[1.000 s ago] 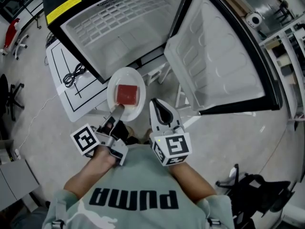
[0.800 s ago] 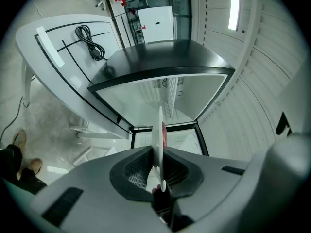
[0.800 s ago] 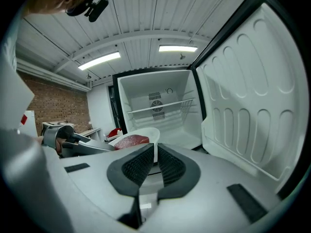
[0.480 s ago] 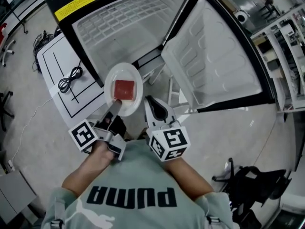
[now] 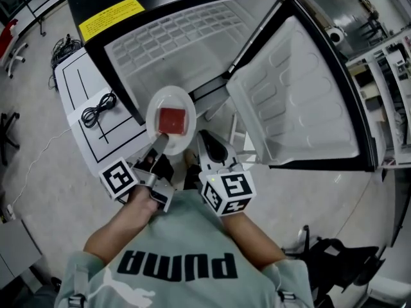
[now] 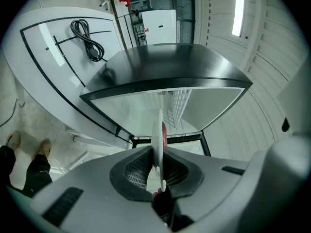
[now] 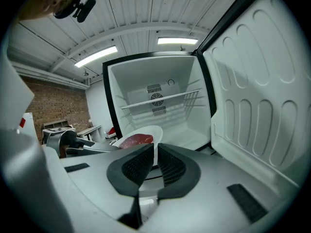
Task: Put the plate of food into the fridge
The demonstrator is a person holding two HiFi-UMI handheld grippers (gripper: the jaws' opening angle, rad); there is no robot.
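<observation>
Put-away in progress: the left gripper (image 5: 159, 143) pinches the near rim of a white plate (image 5: 169, 97) carrying a slab of red food (image 5: 172, 120), holding it flat and in mid-air just short of the open fridge (image 5: 180, 37), not yet over its sill. In the left gripper view the rim stands edge-on between the two pads, firmly squeezed. The right gripper (image 5: 210, 145) hangs just beside the plate with its pads pressed together and nothing between them. The step in hand looks to be the carry to the opening; the next move would call for pushing the plate forward, kept level, and lowering it onto the bare floor of the compartment (image 7: 180, 135) before letting go. Room seems generous there: the cavity is empty and the wire shelf (image 7: 163, 99) sits high. The edges to mind are the fridge's black side wall (image 6: 170, 64) close on the left and the swung-out door (image 5: 302, 108) on the right. A white desk (image 5: 77, 82) with a coiled cable (image 5: 99, 108) stands to the left of the fridge.
</observation>
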